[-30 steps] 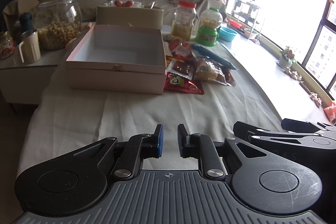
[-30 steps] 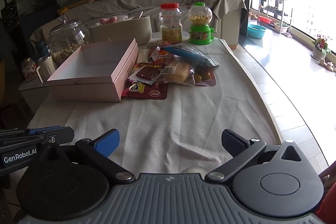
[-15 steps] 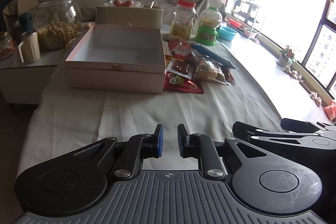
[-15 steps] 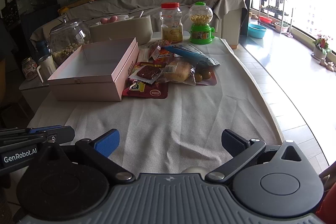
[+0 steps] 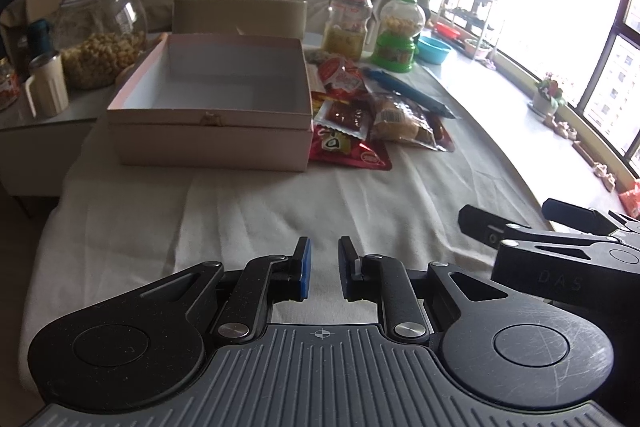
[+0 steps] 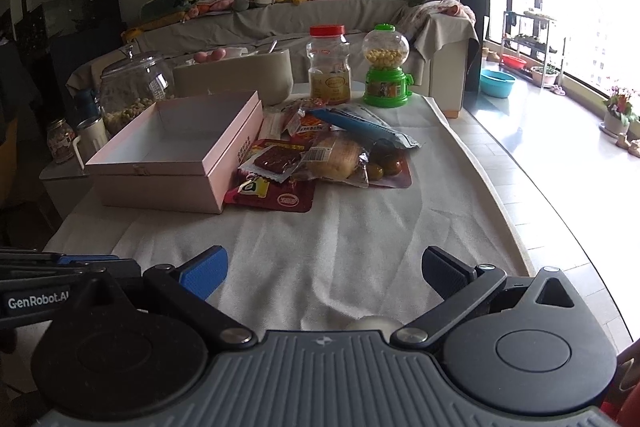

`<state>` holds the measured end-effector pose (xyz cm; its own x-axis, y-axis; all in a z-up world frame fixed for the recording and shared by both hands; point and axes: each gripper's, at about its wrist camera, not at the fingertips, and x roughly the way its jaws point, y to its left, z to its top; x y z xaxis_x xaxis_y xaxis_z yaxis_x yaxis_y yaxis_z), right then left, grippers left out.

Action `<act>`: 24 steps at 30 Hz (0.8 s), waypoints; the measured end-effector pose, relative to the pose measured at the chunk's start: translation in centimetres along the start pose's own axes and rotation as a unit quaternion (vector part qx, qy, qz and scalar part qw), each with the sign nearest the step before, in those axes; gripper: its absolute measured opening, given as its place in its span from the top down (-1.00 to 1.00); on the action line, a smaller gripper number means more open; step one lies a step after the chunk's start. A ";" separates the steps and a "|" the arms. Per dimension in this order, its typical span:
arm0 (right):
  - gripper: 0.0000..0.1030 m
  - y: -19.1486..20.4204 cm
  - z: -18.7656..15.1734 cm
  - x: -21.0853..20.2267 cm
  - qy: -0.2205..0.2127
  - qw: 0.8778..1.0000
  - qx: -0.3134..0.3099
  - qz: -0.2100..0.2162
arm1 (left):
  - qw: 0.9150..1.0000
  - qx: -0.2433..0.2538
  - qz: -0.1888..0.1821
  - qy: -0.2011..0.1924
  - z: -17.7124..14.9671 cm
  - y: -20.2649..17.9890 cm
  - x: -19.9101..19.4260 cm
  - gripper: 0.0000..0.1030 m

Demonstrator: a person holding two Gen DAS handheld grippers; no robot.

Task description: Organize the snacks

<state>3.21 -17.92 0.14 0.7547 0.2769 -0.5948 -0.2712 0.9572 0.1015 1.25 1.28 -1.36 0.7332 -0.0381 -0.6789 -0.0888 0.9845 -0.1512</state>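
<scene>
Both grippers are hovering low over the near end of the cloth-covered bench point(image 6: 360, 227), well short of the snacks, so nothing is being handled yet. The left gripper point(image 5: 323, 269) is showing only a narrow gap between its blue pads and is gripping nothing; the right gripper point(image 6: 322, 269) is spreading its fingers wide and is likewise carrying nothing (probably readying for the first pick, since the pile is lying on its side).

The pink box point(image 6: 176, 155) is sitting open and bare inside toward the left of the bench, its lid off so packets can be dropped straight in. The snack pile point(image 6: 320, 155) is lying just beside the box's right wall, some packets touching it: a red packet point(image 6: 276, 195) nearest, a bread bun in clear wrap point(image 6: 336, 157) overlapping it, a blue wrapper point(image 6: 360, 125) farther back. Behind them a red-lidded jar point(image 6: 328, 67) and a green candy dispenser point(image 6: 386, 67) are standing upright.

The sorting is looking unstarted; the overlapping slippery wrappers may be calling for taking the topmost first.
</scene>
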 end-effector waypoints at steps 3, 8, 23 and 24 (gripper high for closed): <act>-1.00 -1.2 0.3 2.1 0.012 1.000 -0.013 -0.001 | 1.000 -0.002 -0.004 0.006 0.7 0.2 1.9 0.64; -1.00 -2.9 1.9 6.4 0.009 1.000 -0.012 0.011 | 0.996 -0.023 -0.073 -0.048 1.3 1.6 4.2 0.63; -1.00 -1.4 8.4 18.4 0.028 0.998 -0.051 0.006 | 0.998 -0.035 -0.046 -0.029 4.5 2.9 9.7 0.64; -1.00 -1.5 8.5 18.9 0.032 0.998 -0.048 0.012 | 0.998 -0.044 -0.046 -0.025 4.7 3.4 10.0 0.64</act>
<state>22.91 -13.42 -4.49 0.7081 0.2900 -0.6438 -0.3469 0.9370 0.0406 11.42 5.04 -5.31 0.7739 -0.1174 -0.6223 -0.0758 0.9585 -0.2750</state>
